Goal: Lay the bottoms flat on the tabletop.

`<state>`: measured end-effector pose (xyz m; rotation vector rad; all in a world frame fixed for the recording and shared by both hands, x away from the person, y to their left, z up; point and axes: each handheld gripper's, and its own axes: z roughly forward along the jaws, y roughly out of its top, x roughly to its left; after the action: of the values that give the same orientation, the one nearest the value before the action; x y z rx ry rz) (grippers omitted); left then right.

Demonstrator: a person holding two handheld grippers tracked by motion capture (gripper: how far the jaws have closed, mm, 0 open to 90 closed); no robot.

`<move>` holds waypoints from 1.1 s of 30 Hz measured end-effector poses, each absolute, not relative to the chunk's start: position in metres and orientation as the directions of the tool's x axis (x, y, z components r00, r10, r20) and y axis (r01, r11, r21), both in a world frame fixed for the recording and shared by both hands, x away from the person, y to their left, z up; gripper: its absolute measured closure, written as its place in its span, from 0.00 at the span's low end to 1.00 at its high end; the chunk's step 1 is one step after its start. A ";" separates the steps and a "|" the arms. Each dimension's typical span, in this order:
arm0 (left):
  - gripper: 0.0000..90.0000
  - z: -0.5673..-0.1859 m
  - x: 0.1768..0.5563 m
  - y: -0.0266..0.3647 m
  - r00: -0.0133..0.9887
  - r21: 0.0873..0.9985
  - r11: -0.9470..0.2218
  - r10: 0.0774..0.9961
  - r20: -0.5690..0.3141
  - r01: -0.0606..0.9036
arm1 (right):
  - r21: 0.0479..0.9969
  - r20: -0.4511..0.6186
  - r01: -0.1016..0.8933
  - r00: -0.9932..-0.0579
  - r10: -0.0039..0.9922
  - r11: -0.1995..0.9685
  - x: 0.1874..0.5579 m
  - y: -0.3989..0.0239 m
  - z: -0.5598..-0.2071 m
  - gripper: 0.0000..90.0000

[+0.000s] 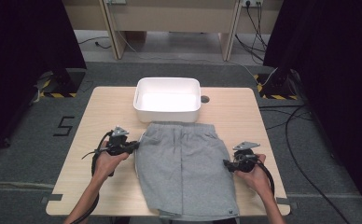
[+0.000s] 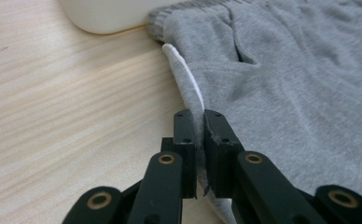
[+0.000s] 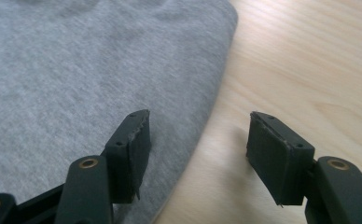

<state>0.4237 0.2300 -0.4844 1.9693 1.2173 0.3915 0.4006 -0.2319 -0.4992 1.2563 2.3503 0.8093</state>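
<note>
Grey shorts (image 1: 184, 168) lie flat on the wooden table (image 1: 86, 140), waistband toward the far side. My left gripper (image 1: 135, 147) is at their left edge, shut on the side seam where a white pocket lining (image 2: 184, 79) pokes out; the cloth is pinched between its pads (image 2: 202, 135). My right gripper (image 1: 226, 163) is at the shorts' right edge and stands open. In the right gripper view it (image 3: 198, 135) straddles the hem, one jaw over the grey cloth (image 3: 76, 70), the other over bare wood, with nothing pressed between them.
A white rectangular tub (image 1: 168, 99) stands just beyond the waistband, its corner (image 2: 104, 16) near the left gripper. A round hole (image 1: 205, 99) is in the tabletop beside it. Black curtains and floor cables flank the table.
</note>
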 end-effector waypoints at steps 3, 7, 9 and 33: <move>0.92 -0.488 0.426 0.231 0.486 0.738 -0.245 0.865 -0.127 0.629 | 0.632 -0.054 0.639 -0.529 0.847 0.439 0.402 -0.237 -0.499 0.45; 0.92 -0.493 0.428 0.235 0.471 0.727 -0.244 0.874 -0.122 0.641 | 0.636 -0.048 0.638 -0.529 0.847 0.434 0.402 -0.240 -0.499 0.45; 0.90 -0.493 0.430 0.239 0.461 0.723 -0.230 0.877 -0.136 0.651 | 0.637 -0.045 0.640 -0.527 0.849 0.431 0.401 -0.241 -0.499 0.45; 0.51 -0.507 0.317 0.242 0.477 0.703 -0.153 0.830 -0.291 0.695 | 0.688 0.024 0.625 -0.526 0.850 0.367 0.358 -0.242 -0.484 0.42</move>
<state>0.3173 0.2417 -0.5069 1.8998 1.2707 0.2068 0.3578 -0.2415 -0.4844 1.2951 2.2981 0.9353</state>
